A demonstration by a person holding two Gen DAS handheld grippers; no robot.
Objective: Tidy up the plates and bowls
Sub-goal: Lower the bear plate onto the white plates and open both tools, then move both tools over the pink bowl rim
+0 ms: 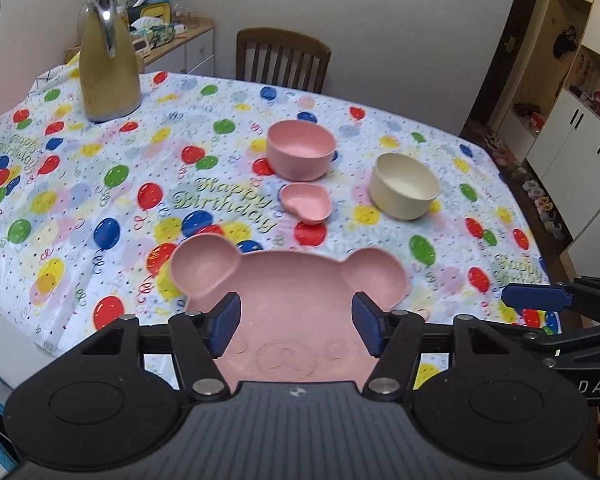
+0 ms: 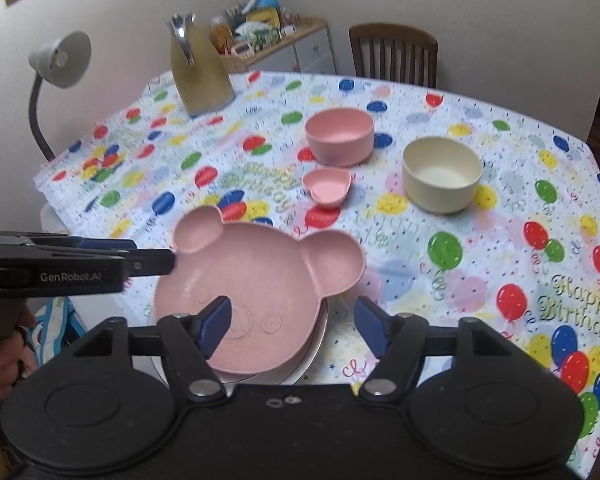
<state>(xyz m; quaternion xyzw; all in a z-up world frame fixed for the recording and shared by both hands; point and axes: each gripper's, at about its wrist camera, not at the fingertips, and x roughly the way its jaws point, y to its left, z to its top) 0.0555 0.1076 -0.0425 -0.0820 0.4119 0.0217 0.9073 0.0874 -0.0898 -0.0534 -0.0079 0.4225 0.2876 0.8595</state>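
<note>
A pink bear-shaped plate (image 2: 256, 276) is seen at the near edge of the bench (image 2: 480, 240), which is covered by a balloon-printed birthday cloth. The plate is stacked on a white plate (image 2: 308, 360), of which only a rim is shown under its right side. Beyond it, a small pink heart-shaped dish (image 2: 327, 189) is placed just in front of a round pink bowl (image 2: 339, 134), and a cream bowl (image 2: 442, 178) is set to the right, apart from both.

The jaws of the left hand-held gripper (image 1: 296, 326) are held apart above the face of the bear plate, with nothing clamped between them. The jaws of the right hand-held gripper (image 2: 294, 326) are likewise held apart and nothing is gripped; its left finger is seen over the plate and its right finger over the cloth.

At the far left of the bench a tall yellow jug (image 1: 108, 68) with a chrome handle is stood upright. A wooden chair (image 1: 282, 60) is placed behind the bench, and a grey lamp (image 2: 60, 60) is seen at its left side.
</note>
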